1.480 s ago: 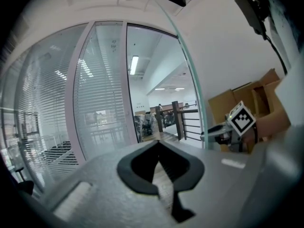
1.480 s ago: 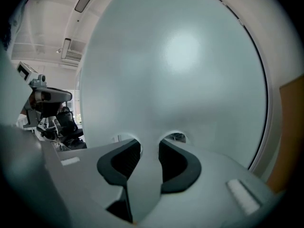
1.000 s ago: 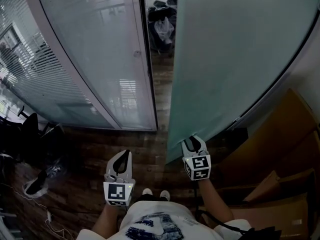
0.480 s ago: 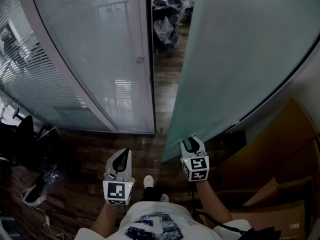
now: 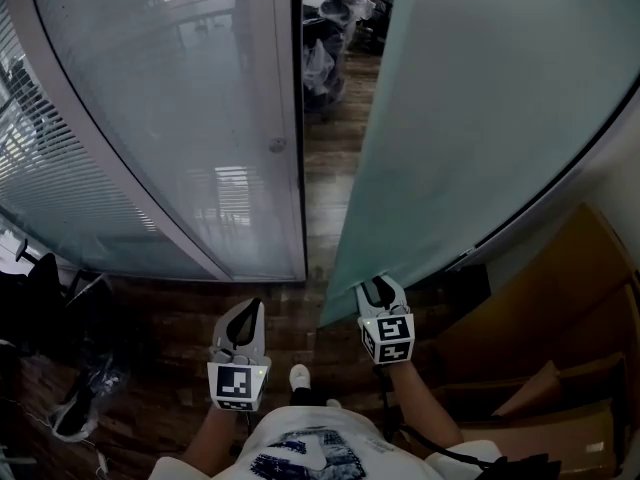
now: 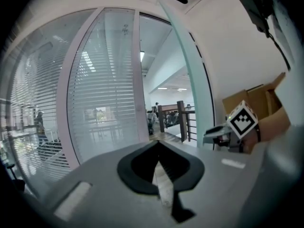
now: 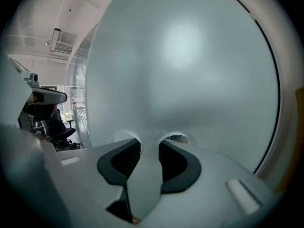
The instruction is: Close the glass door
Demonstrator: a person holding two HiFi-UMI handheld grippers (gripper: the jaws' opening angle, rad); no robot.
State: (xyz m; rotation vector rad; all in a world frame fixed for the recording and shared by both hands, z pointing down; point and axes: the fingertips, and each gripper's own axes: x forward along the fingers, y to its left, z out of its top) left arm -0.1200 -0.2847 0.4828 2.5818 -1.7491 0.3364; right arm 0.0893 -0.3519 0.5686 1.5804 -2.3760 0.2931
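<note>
The frosted glass door (image 5: 480, 118) stands ajar, its free edge slanting down to a lower corner near my feet. My right gripper (image 5: 377, 290) is shut on that edge just above the corner. In the right gripper view the door (image 7: 180, 70) fills the picture, and its edge runs between the two pads of the right gripper (image 7: 149, 146), which press on either side. My left gripper (image 5: 246, 318) hangs left of the door, shut and holding nothing. In the left gripper view the left gripper (image 6: 158, 146) points at the doorway, with the door edge (image 6: 190, 80) at right.
A fixed glass wall with blinds (image 5: 150, 118) and its pale frame post (image 5: 285, 118) bound the opening on the left. Dark bags (image 5: 325, 38) lie on the floor beyond the doorway. Cardboard boxes (image 5: 560, 368) stand at the right. Dark chairs and clutter (image 5: 50, 298) sit at far left.
The door has swung along with my right gripper, and the opening beside the frame post looks wider. Both grippers have shifted with the person's step. The grip on the edge is unchanged.
</note>
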